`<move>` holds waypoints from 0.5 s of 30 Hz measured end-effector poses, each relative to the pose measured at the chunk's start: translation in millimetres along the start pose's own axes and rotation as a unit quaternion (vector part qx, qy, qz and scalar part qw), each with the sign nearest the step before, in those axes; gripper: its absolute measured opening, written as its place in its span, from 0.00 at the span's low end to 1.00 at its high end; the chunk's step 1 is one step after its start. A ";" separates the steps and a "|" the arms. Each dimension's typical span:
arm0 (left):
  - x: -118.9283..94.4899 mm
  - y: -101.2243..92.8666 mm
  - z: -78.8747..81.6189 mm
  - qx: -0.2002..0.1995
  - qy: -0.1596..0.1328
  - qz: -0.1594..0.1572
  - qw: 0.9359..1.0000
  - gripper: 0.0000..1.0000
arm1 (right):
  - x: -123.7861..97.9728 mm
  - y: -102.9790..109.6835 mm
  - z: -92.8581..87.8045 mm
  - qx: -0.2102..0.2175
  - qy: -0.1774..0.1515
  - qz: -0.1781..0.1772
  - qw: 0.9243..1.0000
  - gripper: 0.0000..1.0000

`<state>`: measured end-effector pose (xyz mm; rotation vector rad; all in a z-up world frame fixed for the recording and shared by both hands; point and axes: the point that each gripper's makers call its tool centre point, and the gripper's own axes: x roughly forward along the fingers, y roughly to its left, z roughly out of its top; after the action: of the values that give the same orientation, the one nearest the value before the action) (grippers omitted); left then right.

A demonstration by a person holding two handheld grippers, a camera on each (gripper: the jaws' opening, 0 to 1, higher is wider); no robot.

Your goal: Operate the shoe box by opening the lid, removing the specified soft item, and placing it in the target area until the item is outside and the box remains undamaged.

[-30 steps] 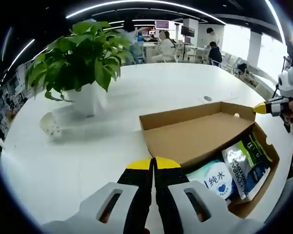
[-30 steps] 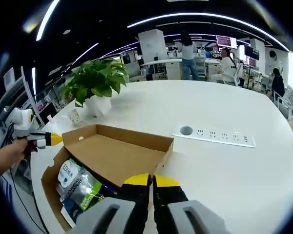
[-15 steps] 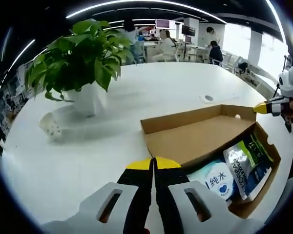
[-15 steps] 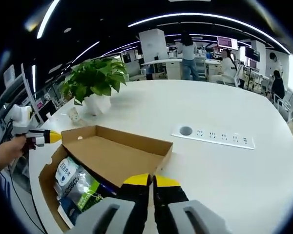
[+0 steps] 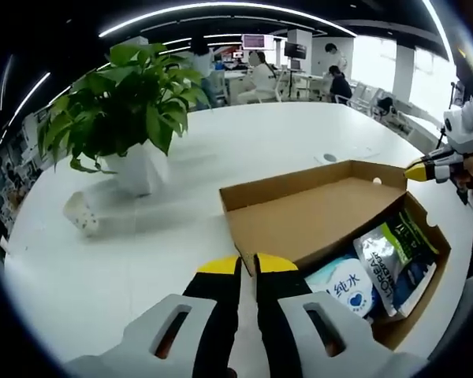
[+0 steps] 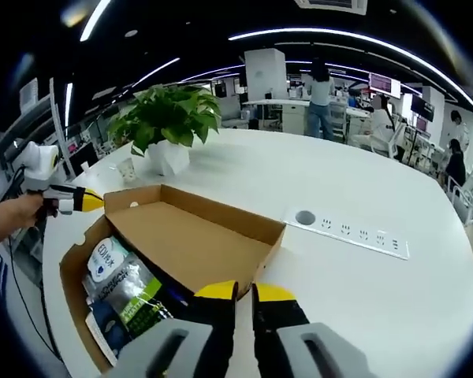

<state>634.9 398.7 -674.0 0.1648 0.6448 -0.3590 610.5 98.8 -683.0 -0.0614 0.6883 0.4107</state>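
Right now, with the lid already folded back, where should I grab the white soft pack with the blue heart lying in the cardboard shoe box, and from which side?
Judging by its pose, take the white soft pack with the blue heart by its exposed end nearest the left gripper, coming down from above through the open top of the cardboard shoe box. It lies flat, the silver-green pouch crowds its far side, and the folded-back lid covers another edge.
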 end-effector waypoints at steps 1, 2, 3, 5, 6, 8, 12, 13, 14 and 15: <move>-0.7 0.1 1.0 0.001 -0.002 -0.001 1.000 0.06 | -1.2 0.6 -0.2 -0.002 -0.001 0.001 1.000 0.04; -2.3 -2.0 3.9 -0.004 -0.008 -0.007 1.000 0.06 | -2.5 1.1 0.4 -0.002 -0.004 0.003 1.000 0.05; -3.4 -2.3 4.4 -0.004 -0.008 -0.007 1.000 0.07 | -3.3 1.2 0.3 -0.003 -0.005 0.004 1.000 0.06; -4.6 -2.9 6.5 0.006 -0.012 -0.006 1.000 0.08 | -6.4 2.3 0.3 -0.003 -0.007 0.009 1.000 0.07; -5.8 -4.7 6.8 0.007 -0.012 -0.009 1.000 0.09 | -8.0 2.5 0.2 -0.004 -0.007 0.009 1.000 0.08; -7.5 -8.1 6.6 0.009 -0.012 -0.012 1.000 0.10 | -12.3 2.9 0.4 -0.010 -0.011 0.008 1.000 0.09; -10.8 -16.3 4.6 0.022 -0.011 -0.016 1.000 0.14 | -19.5 5.2 -2.0 -0.013 -0.015 0.011 1.000 0.13; -11.8 -19.4 3.7 0.024 -0.010 -0.019 0.999 0.14 | -19.1 3.3 -1.8 -0.013 -0.015 0.012 1.000 0.14; -13.4 -22.6 2.5 0.026 -0.008 -0.021 0.999 0.15 | -19.5 2.8 -2.2 -0.012 -0.015 0.012 1.000 0.15; -14.7 -24.9 1.8 0.028 -0.009 -0.022 0.999 0.15 | -22.1 4.3 -3.8 -0.013 -0.016 0.013 1.000 0.15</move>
<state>615.6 379.2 -664.6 0.2006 0.6224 -0.4198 591.1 94.4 -671.7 -0.0703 0.6533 0.4450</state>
